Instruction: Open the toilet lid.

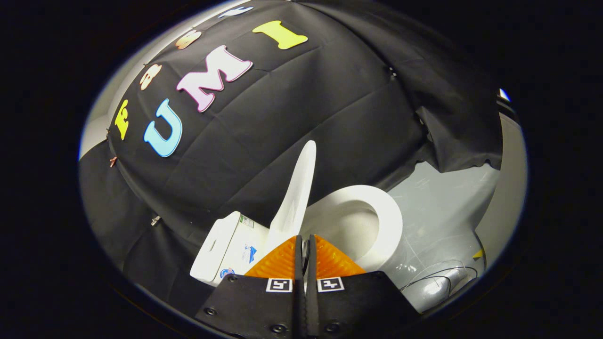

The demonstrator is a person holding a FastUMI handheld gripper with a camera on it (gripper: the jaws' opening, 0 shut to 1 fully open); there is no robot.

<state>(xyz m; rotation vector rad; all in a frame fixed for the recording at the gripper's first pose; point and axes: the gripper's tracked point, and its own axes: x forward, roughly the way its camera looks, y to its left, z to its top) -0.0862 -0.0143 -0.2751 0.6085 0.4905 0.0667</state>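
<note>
A: Black cloth wall (292, 122) fills the upper frame; pale grey floor (438, 207) lower right.

B: And the toilet lid (294, 197)?

A: Raised, tilted upright at centre, the seat (386, 221) ring to its right, the tank (226, 245) lower left.

B: The gripper (305, 245)?

A: Bottom centre, fingers (282, 261) pressed nearly together with nothing between them. Their tips look just short of the lid's base, though contact is hard to judge.

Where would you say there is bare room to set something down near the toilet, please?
The grey floor beyond the seat, up to the hanging black cloth, is bare. Closer in, thin cables lie on the floor beside the bowl. It is crowded at the claw: its fingers are nearly closed just below the raised lid, with the tank right beside.
</note>
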